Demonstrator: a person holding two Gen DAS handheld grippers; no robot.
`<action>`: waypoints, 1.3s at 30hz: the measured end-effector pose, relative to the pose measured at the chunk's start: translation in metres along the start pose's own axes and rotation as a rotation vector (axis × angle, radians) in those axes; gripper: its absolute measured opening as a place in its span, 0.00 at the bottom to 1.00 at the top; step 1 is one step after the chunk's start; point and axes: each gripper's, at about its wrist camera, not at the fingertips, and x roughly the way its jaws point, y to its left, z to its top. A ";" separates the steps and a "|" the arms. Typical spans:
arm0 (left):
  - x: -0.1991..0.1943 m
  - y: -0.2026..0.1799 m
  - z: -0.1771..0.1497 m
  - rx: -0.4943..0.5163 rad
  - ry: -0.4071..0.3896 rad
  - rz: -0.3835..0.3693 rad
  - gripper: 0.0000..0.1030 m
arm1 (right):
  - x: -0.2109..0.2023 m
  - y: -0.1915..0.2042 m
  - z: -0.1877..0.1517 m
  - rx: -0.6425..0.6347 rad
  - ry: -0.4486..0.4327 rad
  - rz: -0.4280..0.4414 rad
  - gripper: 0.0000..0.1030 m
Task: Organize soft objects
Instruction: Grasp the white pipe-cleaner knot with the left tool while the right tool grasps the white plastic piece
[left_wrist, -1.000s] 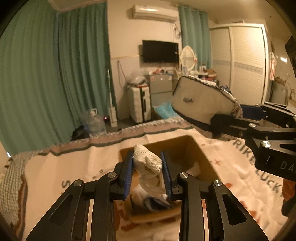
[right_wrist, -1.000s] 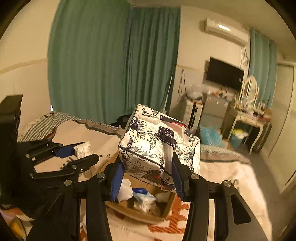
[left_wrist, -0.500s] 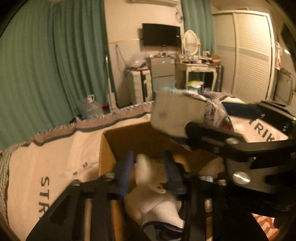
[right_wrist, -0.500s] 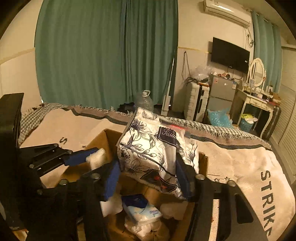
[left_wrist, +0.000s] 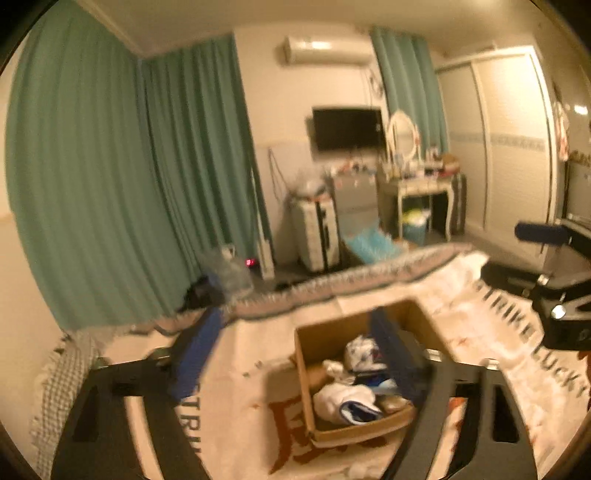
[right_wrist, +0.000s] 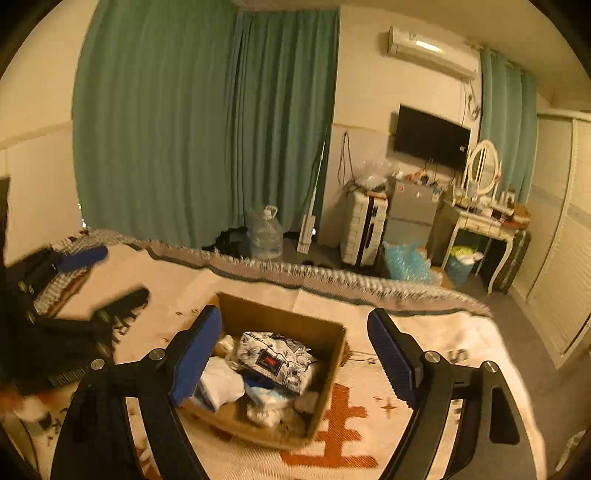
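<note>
An open cardboard box (right_wrist: 334, 354) stands on the bed blanket (right_wrist: 424, 339) and holds several soft items. The floral tissue pack (right_wrist: 275, 360) lies on top inside it, with a white sock (right_wrist: 221, 380) beside it. In the left wrist view the box (left_wrist: 306, 365) shows the white sock (left_wrist: 341, 398) and the tissue pack (left_wrist: 362, 352). My left gripper (left_wrist: 295, 354) is open and empty above the box. My right gripper (right_wrist: 293, 354) is open and empty above the box. The left gripper also shows at the left of the right wrist view (right_wrist: 92, 280).
The blanket's fringed edge (right_wrist: 314, 277) marks the foot of the bed. Beyond it stand a water jug (right_wrist: 266, 236), a white suitcase (right_wrist: 364, 229), a dressing table (right_wrist: 480, 218) and green curtains (right_wrist: 207, 122). A checked cloth (left_wrist: 62, 376) lies at the left.
Both grippers opened and pulled back up. The sock and the floral tissue pack dropped into the box and now lie inside it.
</note>
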 end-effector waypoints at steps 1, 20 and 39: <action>-0.025 0.002 0.007 -0.005 -0.026 -0.007 0.90 | -0.017 0.002 0.005 -0.001 -0.007 -0.001 0.83; -0.053 0.004 -0.103 -0.047 0.132 0.054 0.90 | -0.103 0.054 -0.050 -0.060 -0.052 0.053 1.00; 0.088 -0.055 -0.235 -0.052 0.509 -0.114 0.70 | 0.071 0.045 -0.176 0.025 0.232 0.132 1.00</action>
